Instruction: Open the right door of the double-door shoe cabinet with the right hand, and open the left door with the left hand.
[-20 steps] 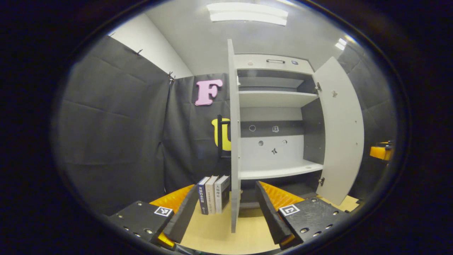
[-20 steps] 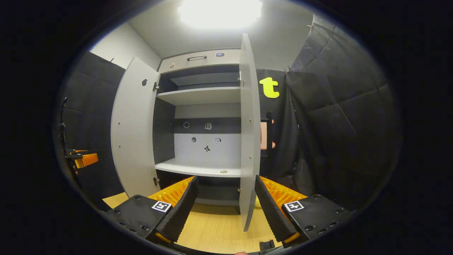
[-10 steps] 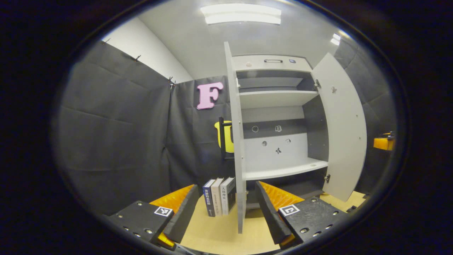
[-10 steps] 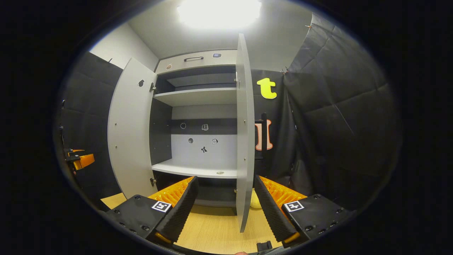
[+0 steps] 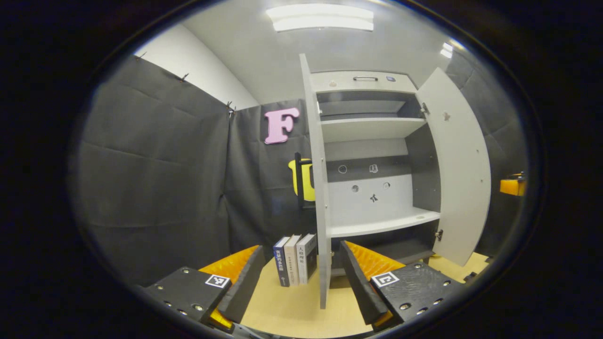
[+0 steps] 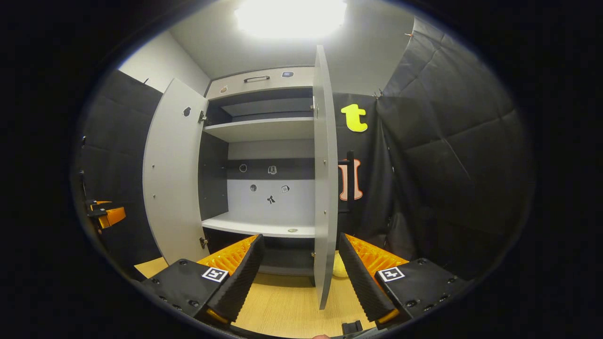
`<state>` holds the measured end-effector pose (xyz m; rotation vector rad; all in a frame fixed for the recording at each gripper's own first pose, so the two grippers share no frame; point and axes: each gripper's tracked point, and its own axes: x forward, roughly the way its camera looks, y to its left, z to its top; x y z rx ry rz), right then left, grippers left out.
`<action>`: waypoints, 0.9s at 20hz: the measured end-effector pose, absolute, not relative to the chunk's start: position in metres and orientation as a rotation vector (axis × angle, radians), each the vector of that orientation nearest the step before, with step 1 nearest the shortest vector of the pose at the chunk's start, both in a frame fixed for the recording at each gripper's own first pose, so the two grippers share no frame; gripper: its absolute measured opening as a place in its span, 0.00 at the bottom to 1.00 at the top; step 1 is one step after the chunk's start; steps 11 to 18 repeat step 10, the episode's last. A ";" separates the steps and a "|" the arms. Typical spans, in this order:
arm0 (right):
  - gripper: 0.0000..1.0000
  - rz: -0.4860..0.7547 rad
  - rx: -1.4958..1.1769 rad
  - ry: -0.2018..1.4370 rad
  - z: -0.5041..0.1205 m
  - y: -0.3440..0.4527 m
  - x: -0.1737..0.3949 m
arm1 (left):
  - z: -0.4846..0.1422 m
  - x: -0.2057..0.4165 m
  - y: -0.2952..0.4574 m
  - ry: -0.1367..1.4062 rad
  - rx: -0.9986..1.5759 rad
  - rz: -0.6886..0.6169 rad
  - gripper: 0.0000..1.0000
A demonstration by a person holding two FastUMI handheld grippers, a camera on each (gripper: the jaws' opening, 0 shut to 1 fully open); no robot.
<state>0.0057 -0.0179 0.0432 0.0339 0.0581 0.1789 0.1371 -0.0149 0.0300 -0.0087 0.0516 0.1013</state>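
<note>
Both doors stand wide — left door (image 5: 322,188) and right door (image 6: 325,179) edge-on, seemingly untouched between each gripper's released fingers.

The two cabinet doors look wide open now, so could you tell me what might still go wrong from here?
1. The left door hangs edge-on between the open left gripper fingers; drawing back crookedly could knock it.
2. The books stand just beside that door; a further swing may topple them.
3. The right door likewise sits between the open right gripper fingers and could be bumped.
</note>
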 end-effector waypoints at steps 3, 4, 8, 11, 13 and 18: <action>0.99 0.176 0.039 0.054 0.044 -0.019 0.006 | 0.030 0.137 -0.015 0.051 -0.009 0.103 0.92; 0.99 0.174 0.042 0.055 0.044 -0.020 0.005 | 0.030 0.137 -0.016 0.051 -0.009 0.101 0.92; 0.99 0.167 0.047 0.058 0.042 -0.021 0.006 | 0.029 0.137 -0.016 0.052 -0.009 0.100 0.92; 0.99 0.164 0.048 0.056 0.043 -0.021 0.006 | 0.029 0.136 -0.015 0.051 -0.012 0.102 0.92; 0.99 0.164 0.048 0.056 0.043 -0.021 0.006 | 0.029 0.136 -0.015 0.051 -0.012 0.102 0.92; 0.99 0.164 0.048 0.056 0.043 -0.021 0.006 | 0.029 0.136 -0.015 0.051 -0.012 0.102 0.92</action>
